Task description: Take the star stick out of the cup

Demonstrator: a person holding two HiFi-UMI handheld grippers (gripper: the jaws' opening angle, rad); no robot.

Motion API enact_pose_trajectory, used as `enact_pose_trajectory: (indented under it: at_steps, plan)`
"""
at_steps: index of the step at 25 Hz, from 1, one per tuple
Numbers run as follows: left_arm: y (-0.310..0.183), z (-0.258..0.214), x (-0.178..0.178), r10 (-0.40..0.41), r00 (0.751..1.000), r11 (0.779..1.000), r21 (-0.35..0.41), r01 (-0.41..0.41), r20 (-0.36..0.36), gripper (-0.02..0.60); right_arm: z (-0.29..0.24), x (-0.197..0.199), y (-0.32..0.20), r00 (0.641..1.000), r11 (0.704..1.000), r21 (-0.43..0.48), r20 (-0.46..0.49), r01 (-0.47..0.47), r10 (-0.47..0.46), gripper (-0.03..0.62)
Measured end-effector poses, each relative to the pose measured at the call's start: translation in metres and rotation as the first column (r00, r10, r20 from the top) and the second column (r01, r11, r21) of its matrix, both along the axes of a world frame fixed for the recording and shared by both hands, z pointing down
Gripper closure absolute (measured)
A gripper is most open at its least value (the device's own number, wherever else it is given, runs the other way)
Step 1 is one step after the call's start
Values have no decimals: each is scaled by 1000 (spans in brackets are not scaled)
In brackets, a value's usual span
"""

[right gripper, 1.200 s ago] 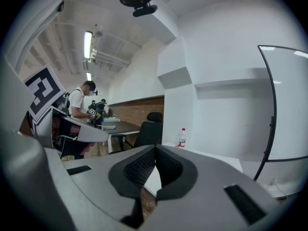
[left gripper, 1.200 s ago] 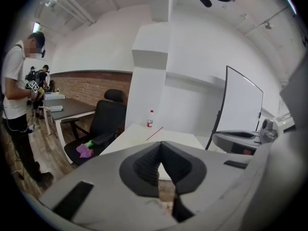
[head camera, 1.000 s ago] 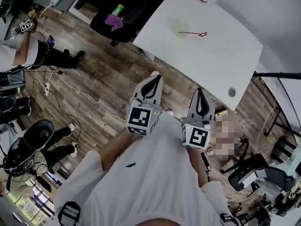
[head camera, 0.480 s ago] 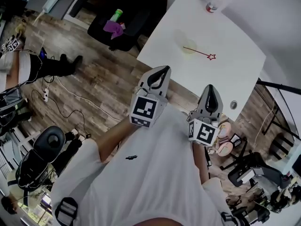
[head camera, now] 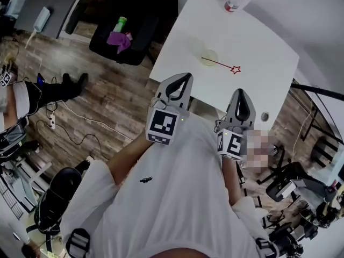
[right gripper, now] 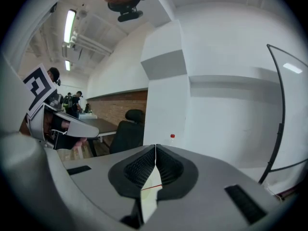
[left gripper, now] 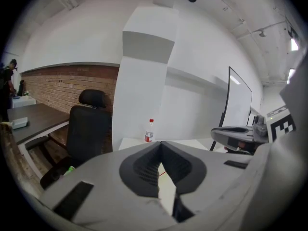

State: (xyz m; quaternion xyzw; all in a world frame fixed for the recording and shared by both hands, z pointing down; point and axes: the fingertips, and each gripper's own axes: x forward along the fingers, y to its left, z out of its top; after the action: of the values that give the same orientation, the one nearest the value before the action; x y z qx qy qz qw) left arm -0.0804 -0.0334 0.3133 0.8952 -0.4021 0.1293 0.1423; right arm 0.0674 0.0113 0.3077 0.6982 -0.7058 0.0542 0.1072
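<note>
On the white table point(head camera: 258, 47) stands a clear cup point(head camera: 206, 54), with a thin red star stick point(head camera: 221, 64) leaning out of it and its star end point(head camera: 235, 69) resting to the right. Both grippers hover in front of the table's near edge, well short of the cup. My left gripper point(head camera: 183, 78) is shut and holds nothing; its fingertips point(left gripper: 161, 143) meet. My right gripper point(head camera: 240, 93) is shut and empty too, jaws pressed together point(right gripper: 156, 146). A bit of the red stick point(right gripper: 151, 186) shows through the gap below the right jaws.
A clear bottle with a red cap point(head camera: 234, 0) stands at the table's far corner. A black office chair point(head camera: 121, 36) with a green bottle and purple cloth sits left of the table. Cables cross the wood floor, and a person's legs point(head camera: 59, 85) show at far left.
Both grippers have moved forward toward the table's near edge, which now lies just beyond their tips. They stay shut. The cup and stick have not moved on the table.
</note>
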Motion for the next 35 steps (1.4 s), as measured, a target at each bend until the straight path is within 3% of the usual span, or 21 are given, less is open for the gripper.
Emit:
enact_pose_trajectory:
  at_steps: [10, 14, 19, 23, 27, 30, 35]
  plan:
    - [-10, 12, 21, -10, 1000, 1000, -29, 10, 20, 588, 15, 8, -22, 994, 990, -97, -32, 102, -106, 588]
    - [-13, 21, 31, -7, 1000, 999, -35, 8, 29, 588, 29, 14, -28, 992, 985, -116, -10, 126, -128, 525]
    - [-15, 27, 41, -9, 998, 999, -42, 12, 55, 588, 46, 25, -35, 993, 983, -138, 21, 121, -119, 516]
    - [-13, 31, 46, -11, 997, 999, -48, 15, 81, 588, 55, 28, -41, 988, 981, -150, 106, 123, -108, 503]
    - [-11, 44, 47, -11, 994, 997, -80, 19, 106, 588, 67, 29, -47, 985, 977, -178, 149, 114, -88, 456]
    - [-8, 54, 47, -16, 993, 991, -131, 31, 118, 588, 73, 32, -48, 982, 978, -191, 182, 86, -50, 453]
    - [-13, 63, 50, -12, 992, 991, -133, 29, 126, 588, 84, 37, -52, 964, 977, -210, 265, 25, 32, 454]
